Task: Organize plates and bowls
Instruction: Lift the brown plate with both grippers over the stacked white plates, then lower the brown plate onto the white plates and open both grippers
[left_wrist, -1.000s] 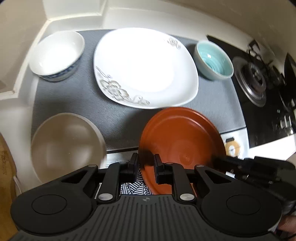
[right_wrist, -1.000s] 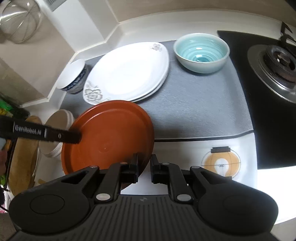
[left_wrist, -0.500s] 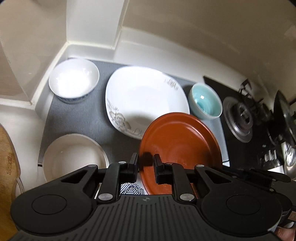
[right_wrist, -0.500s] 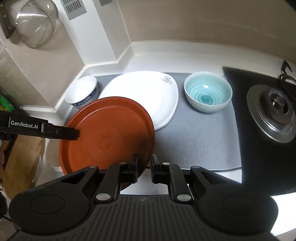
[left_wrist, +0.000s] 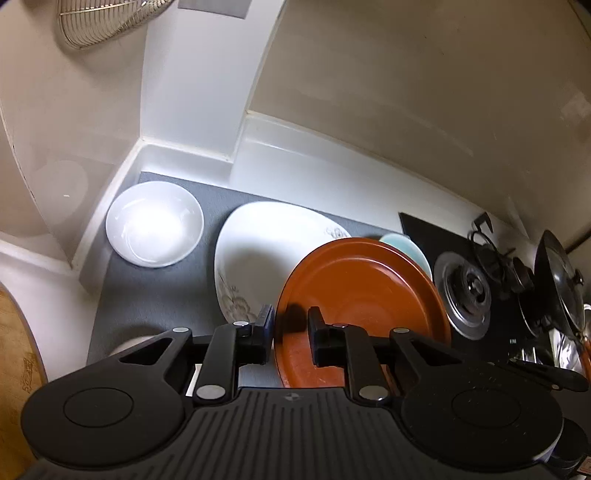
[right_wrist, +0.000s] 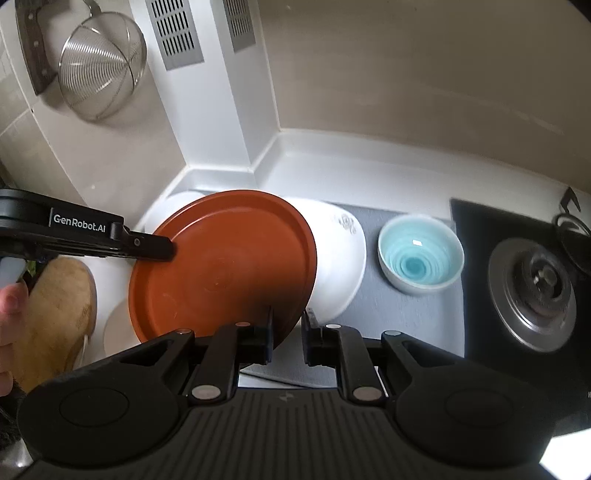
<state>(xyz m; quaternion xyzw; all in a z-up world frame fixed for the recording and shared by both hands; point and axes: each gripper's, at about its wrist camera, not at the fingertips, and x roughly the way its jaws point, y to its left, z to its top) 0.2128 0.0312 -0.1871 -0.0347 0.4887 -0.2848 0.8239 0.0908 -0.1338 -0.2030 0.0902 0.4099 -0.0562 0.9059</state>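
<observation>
Both grippers are shut on one red-brown plate (left_wrist: 362, 295) and hold it in the air above the counter. My left gripper (left_wrist: 291, 334) pinches its left rim. My right gripper (right_wrist: 287, 338) pinches its near right rim; the plate (right_wrist: 225, 266) tilts there. Below it a white square plate (left_wrist: 258, 251) with a grey flower print lies on the grey mat (left_wrist: 147, 295); it also shows in the right wrist view (right_wrist: 340, 266). A white bowl (left_wrist: 155, 229) stands at the mat's back left. A light blue bowl (right_wrist: 419, 254) stands right of the white plate.
A gas hob (right_wrist: 535, 291) lies to the right, with a dark pot (left_wrist: 557, 280) on it. A beige bowl (right_wrist: 114, 325) and a wooden board (right_wrist: 55, 314) sit at the left. A wire strainer (right_wrist: 99, 66) hangs on the wall.
Both grippers have lifted the red-brown plate well above the counter and carried it back over the white plate. The dishes on the mat have not moved.
</observation>
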